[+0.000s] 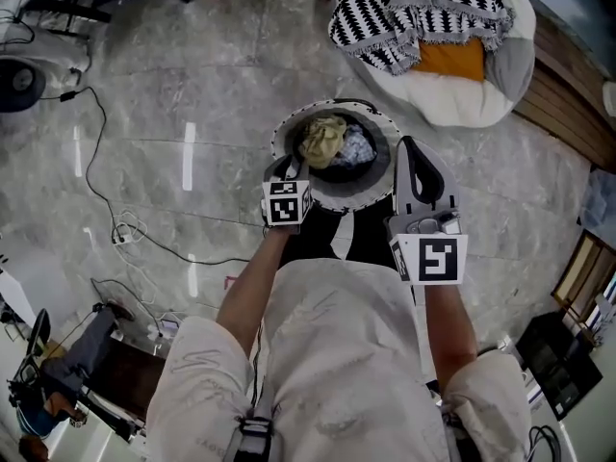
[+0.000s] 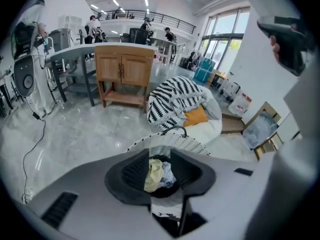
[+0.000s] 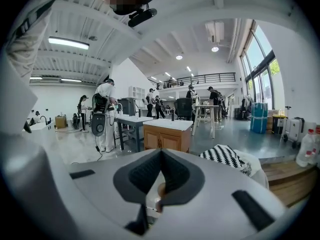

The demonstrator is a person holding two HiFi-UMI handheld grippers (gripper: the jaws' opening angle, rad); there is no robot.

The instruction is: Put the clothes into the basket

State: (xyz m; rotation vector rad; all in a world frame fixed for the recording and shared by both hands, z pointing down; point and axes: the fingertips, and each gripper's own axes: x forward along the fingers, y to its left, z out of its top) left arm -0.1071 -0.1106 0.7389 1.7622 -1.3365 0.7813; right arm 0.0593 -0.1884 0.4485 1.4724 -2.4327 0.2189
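Round basket, black-and-white patterned rim, dark inside, upright on the grey floor. Inside: a crumpled yellowish garment, with a blue-white garment touching it on one side.

I read grey marble floor | round basket standing on it ahead of me | white beanbag just beyond | black cable trailing at left

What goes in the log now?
yellow cloth in round black-and-white basket | left hand-held gripper open | right hand-held gripper shut
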